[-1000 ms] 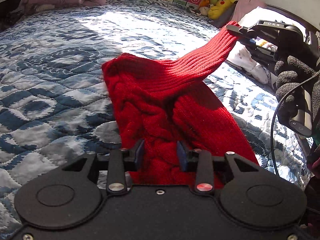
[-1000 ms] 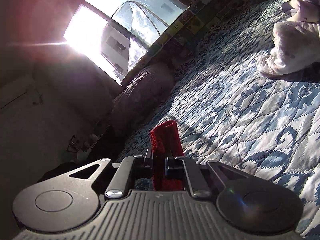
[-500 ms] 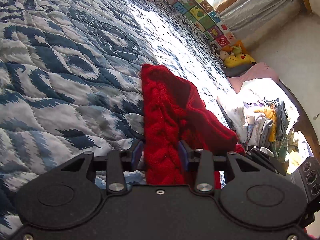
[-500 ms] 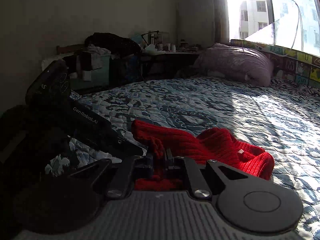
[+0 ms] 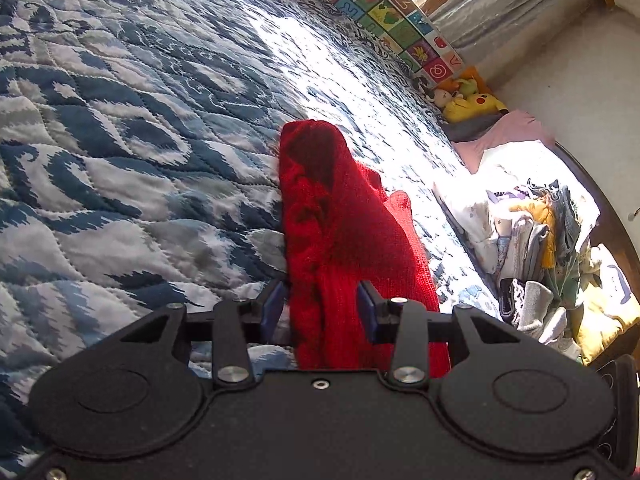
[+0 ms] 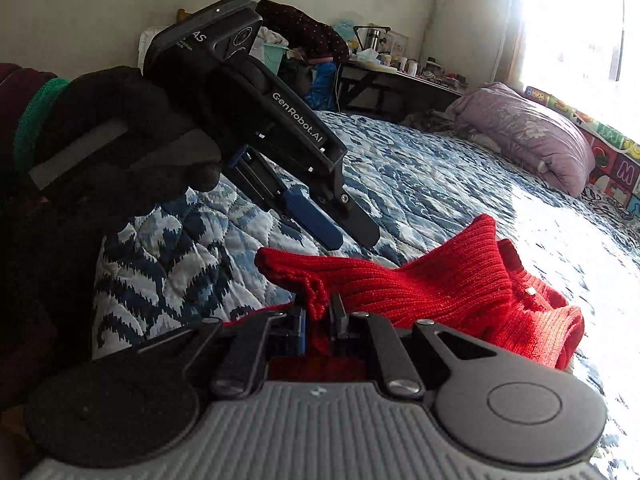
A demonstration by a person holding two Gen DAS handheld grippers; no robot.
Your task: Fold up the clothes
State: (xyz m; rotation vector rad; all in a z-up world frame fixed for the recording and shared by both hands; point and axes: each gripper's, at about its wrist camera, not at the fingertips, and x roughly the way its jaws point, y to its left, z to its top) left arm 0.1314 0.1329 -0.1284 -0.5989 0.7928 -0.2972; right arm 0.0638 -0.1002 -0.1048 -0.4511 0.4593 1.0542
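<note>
A red knit garment (image 5: 340, 220) lies bunched on the blue-and-white quilted bedspread (image 5: 120, 160). In the left wrist view it runs between the wide-apart fingers of my left gripper (image 5: 320, 312), which is open. The right wrist view shows the left gripper (image 6: 354, 240) hovering just above the cloth without touching it, held by a black-gloved hand (image 6: 120, 148). My right gripper (image 6: 320, 316) is shut on a ribbed edge of the red knit garment (image 6: 440, 284), low over the bed. The cloth under both grippers' bodies is hidden.
A heap of mixed clothes (image 5: 540, 240) lies at the bed's right side, with plush toys (image 5: 472, 100) beyond it. A mauve pillow (image 6: 532, 132) lies at the head of the bed. A cluttered desk (image 6: 400, 68) stands by the wall.
The right gripper has carried the ribbed end from high on the right down and across to the left gripper, laying the garment over itself. The left gripper's fingers keep the same gap.
</note>
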